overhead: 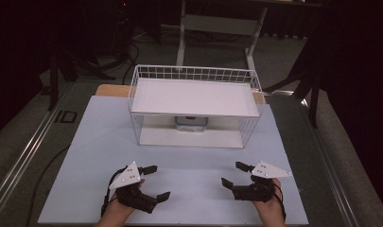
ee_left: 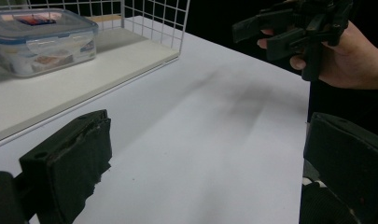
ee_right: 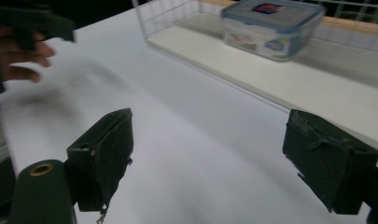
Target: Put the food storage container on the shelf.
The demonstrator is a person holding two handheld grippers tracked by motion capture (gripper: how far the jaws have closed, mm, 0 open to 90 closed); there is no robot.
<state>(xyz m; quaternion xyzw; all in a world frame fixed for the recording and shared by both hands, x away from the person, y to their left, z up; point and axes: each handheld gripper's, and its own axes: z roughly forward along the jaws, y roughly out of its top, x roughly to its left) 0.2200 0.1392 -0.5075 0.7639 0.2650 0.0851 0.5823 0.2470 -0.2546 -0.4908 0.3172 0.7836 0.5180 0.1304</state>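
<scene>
White table (overhead: 189, 175): both grippers' fingers spread, empty; lidded container (overhead: 191, 123) well ahead on rack's (overhead: 194, 75) lower shelf.

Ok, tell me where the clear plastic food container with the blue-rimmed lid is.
The clear plastic food container sits on the lower shelf of the white wire rack, mid-table in the high view, under its upper shelf, beyond both grippers.

The high view looks down over my surface (overhead: 189, 175); both gripper views skim low, sharing the lidded box (ee_left: 39, 39).
</scene>
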